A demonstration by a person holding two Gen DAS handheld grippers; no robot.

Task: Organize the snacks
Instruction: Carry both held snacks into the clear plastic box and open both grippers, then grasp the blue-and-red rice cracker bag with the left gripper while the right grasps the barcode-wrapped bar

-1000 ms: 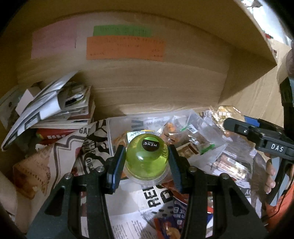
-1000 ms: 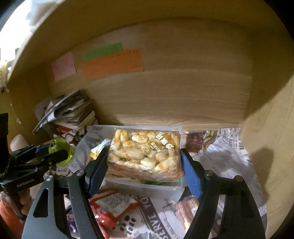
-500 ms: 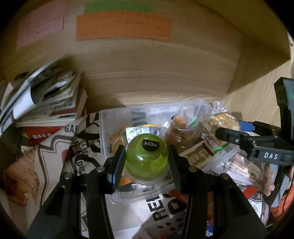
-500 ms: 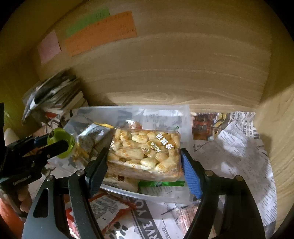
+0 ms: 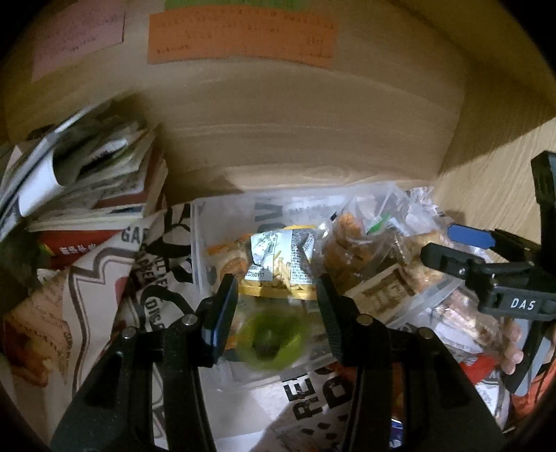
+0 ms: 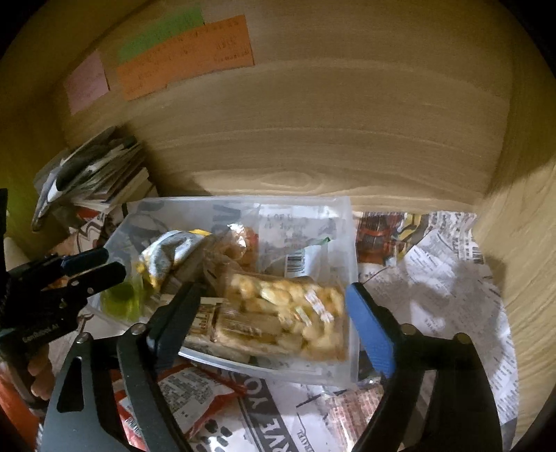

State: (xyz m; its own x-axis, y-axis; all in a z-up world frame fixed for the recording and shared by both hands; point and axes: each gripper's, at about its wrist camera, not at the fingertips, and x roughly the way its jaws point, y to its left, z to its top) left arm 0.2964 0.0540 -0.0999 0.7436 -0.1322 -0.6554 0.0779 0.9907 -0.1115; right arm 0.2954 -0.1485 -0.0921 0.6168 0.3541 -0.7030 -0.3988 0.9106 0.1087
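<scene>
Left tool point(image 5: 274, 295) stands open, the green jelly cup point(image 5: 274, 335) blurred below in the clear bin point(image 5: 198, 243). Right tool point(image 6: 274, 295), just widening, has the peanut-snack packet point(image 6: 288, 313) loose at centre; only this view shows newspaper point(image 6: 434, 278) at right.

A pale wooden back wall point(image 6: 330, 121) carries orange point(image 6: 187, 55), green point(image 6: 160, 31) and pink paper notes point(image 6: 87, 81). Newspaper point(image 6: 444, 264) covers the shelf floor. A pile of magazines point(image 5: 87, 180) lies at the left. The light is dim.

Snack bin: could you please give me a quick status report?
Right fingers just opened, snack pack released into bin. Left fingers clear of green jelly cup, cup in bin. Nothing blocking.
</scene>
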